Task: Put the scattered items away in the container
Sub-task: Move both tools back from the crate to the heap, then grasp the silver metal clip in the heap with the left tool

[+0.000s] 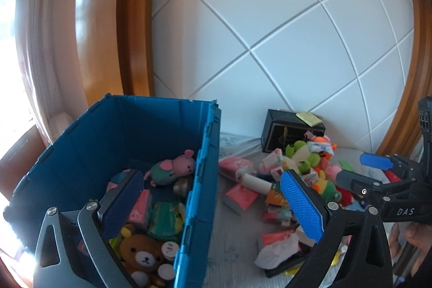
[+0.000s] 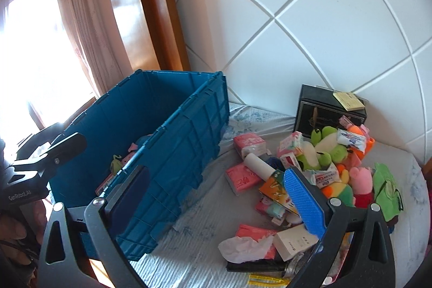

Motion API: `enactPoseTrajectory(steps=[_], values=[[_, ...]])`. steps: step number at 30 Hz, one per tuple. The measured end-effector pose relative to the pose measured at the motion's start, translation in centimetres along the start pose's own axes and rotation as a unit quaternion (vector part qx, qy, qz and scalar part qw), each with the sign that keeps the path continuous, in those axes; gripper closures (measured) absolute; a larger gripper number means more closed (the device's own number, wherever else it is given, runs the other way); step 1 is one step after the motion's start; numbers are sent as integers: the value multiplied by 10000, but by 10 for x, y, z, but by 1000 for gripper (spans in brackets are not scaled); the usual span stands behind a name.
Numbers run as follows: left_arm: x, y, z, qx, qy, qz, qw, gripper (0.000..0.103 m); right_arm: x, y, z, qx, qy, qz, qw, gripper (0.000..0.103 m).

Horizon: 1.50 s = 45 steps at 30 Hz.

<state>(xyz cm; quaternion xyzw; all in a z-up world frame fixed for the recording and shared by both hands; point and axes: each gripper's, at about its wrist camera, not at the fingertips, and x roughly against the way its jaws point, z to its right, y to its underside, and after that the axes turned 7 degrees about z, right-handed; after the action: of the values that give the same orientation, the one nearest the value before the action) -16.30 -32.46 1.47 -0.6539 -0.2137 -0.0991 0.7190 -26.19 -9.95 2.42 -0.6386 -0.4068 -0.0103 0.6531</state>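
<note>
A blue plastic crate stands on the bed at the left. It holds plush toys, among them a brown bear and a pink-green plush, and tissue packs. My left gripper is open and empty above the crate's right wall. My right gripper is open and empty, between the crate and the scattered pile. The pile lies right of the crate: pink tissue packs, a white roll, a green frog plush, a pink pig plush.
A black box with a yellow notepad on it stands at the padded white headboard. A crumpled tissue and a white box lie at the front. A curtain and a wooden frame are at the left.
</note>
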Motion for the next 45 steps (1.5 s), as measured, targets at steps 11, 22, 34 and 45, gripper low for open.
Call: enactPoseTrajectory(steps=[11,22,34,45], values=[[-8,25,87,-296,364,-217,9987,1,53,51,97,-538,614,-50,9966,2],[-28,60,152,-533,632,-531,9952,1,82,104,174,-862,1019,-266,9907,2],[-58,109,235,-1079,1073,-860,9846,1,100,159,246,-1290,1343,-545,9810,2],[-106,194,271,-1296,1189,-1686,9699,16,118,196,290,-1558,1526,-830,9724,2]])
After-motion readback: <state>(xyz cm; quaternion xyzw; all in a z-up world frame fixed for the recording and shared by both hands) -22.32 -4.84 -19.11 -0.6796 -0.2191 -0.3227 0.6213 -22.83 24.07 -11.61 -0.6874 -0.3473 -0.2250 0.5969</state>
